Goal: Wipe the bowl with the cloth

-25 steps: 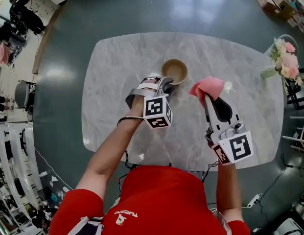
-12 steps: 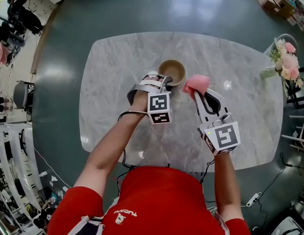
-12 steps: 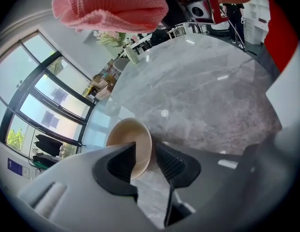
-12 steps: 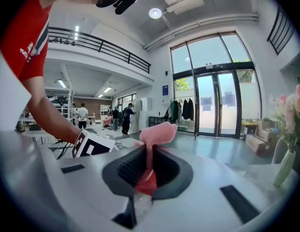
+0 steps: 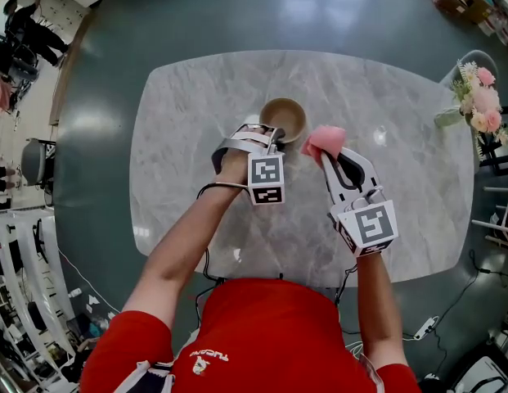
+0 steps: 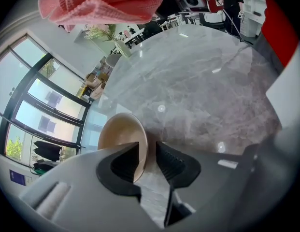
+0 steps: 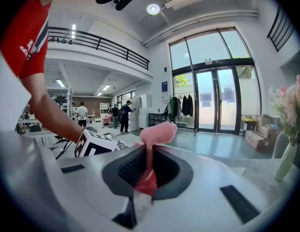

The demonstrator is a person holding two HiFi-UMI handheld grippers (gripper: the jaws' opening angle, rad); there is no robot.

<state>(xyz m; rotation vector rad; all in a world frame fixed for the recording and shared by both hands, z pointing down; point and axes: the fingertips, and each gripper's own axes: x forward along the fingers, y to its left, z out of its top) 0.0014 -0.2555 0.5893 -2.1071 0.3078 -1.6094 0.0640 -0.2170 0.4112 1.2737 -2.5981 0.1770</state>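
A person in a red shirt stands at the near edge of a marble table (image 5: 188, 154) with a gripper in each hand. A small tan bowl (image 5: 283, 119) sits upright on the table, about midway between the left and right edges and nearer the far edge than the near one.

The step in hand looks like steadying the bowl so the cloth can go in. To do this well, the left gripper (image 5: 276, 141) should take the bowl's wall well between its pads before closing. It should close gently, because a light bowl on smooth marble is likely to skid or tip. Once the bowl is held, the bunched end of the cloth can go over the rim and sweep round the inside.

In the left gripper view, the left gripper (image 6: 148, 161) has its jaws apart. The near rim of the bowl (image 6: 121, 138) lines up in the gap, with one jaw over the inside and the other outside. Bare table shows beside the rim, so nothing is clamped yet.

The right gripper (image 5: 328, 156) is closed on a pink cloth (image 5: 323, 139), just beside the bowl on its right and apart from it. In the right gripper view, the right gripper (image 7: 149, 164) pinches only a thin strip of the cloth (image 7: 157, 132), and the rest bunches beyond the tips.
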